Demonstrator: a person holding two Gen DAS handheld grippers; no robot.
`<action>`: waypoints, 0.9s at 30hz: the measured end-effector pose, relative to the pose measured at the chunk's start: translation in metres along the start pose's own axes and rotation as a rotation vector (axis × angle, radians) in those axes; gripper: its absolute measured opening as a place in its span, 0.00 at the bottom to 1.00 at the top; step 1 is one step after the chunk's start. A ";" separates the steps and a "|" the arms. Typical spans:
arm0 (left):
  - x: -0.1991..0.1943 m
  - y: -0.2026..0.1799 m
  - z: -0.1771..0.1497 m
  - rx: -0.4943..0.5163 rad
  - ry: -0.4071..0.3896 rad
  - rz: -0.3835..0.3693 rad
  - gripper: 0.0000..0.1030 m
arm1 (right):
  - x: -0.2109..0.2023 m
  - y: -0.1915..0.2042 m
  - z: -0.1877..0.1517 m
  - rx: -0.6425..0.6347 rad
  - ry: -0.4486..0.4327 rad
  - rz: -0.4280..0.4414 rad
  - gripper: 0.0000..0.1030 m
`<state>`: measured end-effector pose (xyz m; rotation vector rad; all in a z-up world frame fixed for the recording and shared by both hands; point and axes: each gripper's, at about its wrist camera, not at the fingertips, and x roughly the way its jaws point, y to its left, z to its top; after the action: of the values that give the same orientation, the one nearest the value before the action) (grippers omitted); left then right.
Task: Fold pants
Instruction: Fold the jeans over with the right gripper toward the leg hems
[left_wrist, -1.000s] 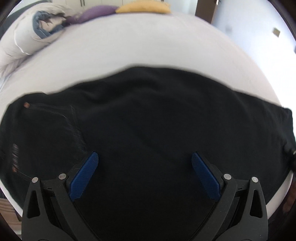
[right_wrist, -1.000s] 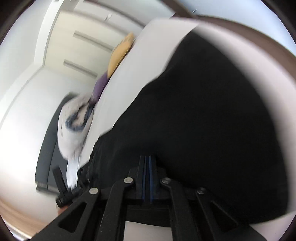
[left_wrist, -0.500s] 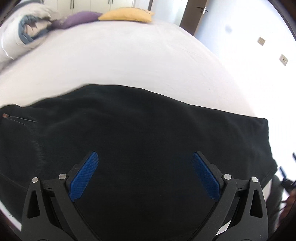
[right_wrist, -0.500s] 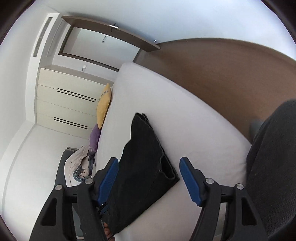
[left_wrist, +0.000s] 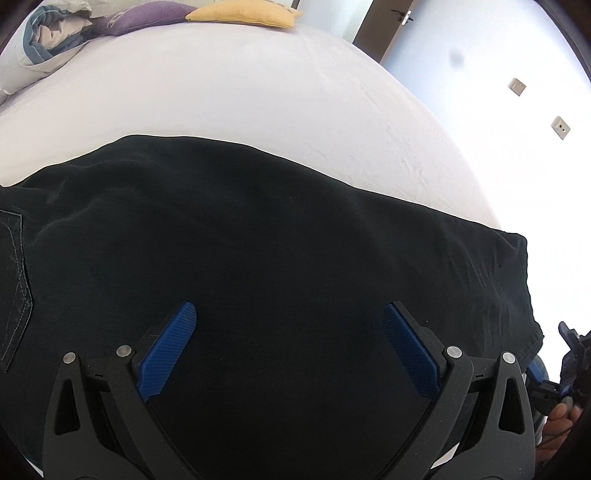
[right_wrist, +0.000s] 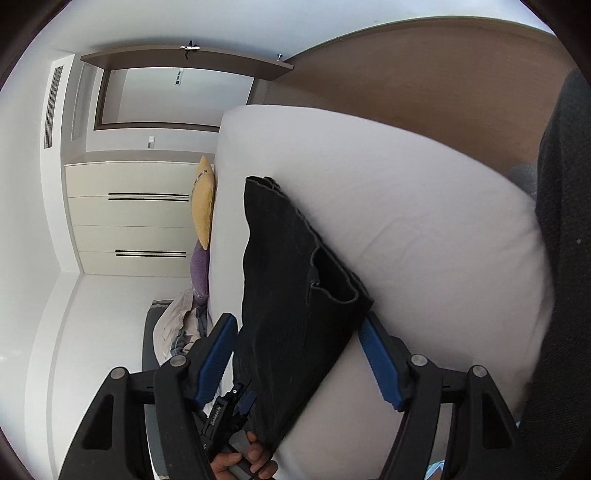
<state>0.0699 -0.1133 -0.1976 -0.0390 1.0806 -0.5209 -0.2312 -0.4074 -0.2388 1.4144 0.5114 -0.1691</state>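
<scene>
Black pants (left_wrist: 280, 236) lie flat in a long strip across the white bed (left_wrist: 236, 96). My left gripper (left_wrist: 290, 310) hovers over their middle, open, with nothing between its blue pads. In the right wrist view, which is rolled sideways, the hem end of the pants (right_wrist: 295, 280) lies on the mattress ahead of my right gripper (right_wrist: 299, 321). That gripper is open, and its pads stand on either side of the cloth without pressing it. The left gripper (right_wrist: 229, 410) and a person's hand (right_wrist: 240, 458) show at the bottom of that view.
A yellow pillow (left_wrist: 240, 14), a purple pillow (left_wrist: 147, 16) and a bundled duvet (left_wrist: 48, 40) sit at the head of the bed. A white wardrobe (right_wrist: 133, 218) and a doorway (right_wrist: 177, 96) stand beyond. The brown floor (right_wrist: 424, 81) borders the bed's foot.
The right gripper was shut close against the black cloth; it has opened, rolled and drawn back from the hem. The left gripper has slid along the pants away from the pocket.
</scene>
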 end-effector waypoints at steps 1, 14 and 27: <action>-0.001 -0.003 -0.003 0.003 -0.001 0.000 1.00 | 0.002 -0.001 0.000 0.011 -0.003 0.013 0.70; -0.018 -0.011 -0.008 -0.119 0.027 -0.415 0.96 | 0.023 0.009 0.010 -0.009 -0.073 -0.013 0.39; 0.036 0.047 -0.014 -0.332 0.139 -0.506 0.34 | 0.040 0.015 0.010 -0.087 -0.060 -0.092 0.13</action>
<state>0.0892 -0.0840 -0.2479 -0.5868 1.2900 -0.7994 -0.1875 -0.4072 -0.2420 1.2984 0.5283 -0.2601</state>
